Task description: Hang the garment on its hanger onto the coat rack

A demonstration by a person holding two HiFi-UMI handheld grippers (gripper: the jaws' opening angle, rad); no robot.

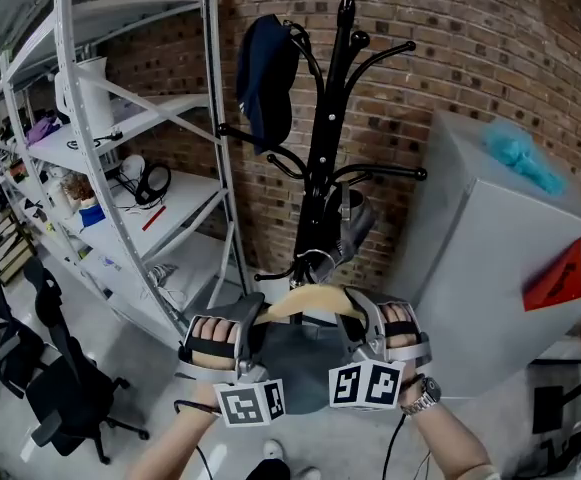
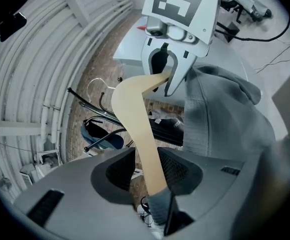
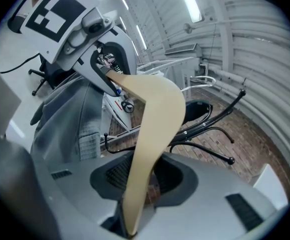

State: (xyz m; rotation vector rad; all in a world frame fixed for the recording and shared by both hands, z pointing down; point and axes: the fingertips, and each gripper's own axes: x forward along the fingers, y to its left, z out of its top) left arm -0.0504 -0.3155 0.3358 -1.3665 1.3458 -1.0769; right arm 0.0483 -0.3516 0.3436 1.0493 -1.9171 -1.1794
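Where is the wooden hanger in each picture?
Head view: the wooden hanger sits low in the middle, in front of the coat rack's foot.
Left gripper view: it rises from bottom centre and bends up to the right.
Right gripper view: it rises from bottom centre and bends up to the left.
Shared landmark: the black coat rack.

Pale wooden hanger (image 1: 306, 302) held level, grey garment (image 1: 300, 356) draped, black coat rack (image 1: 332, 118) behind

The hanger (image 1: 305, 302) spans from left claw (image 1: 251, 323) to right claw (image 1: 358, 323), before the coat rack (image 1: 328, 148), shelving (image 1: 177, 204) at left.
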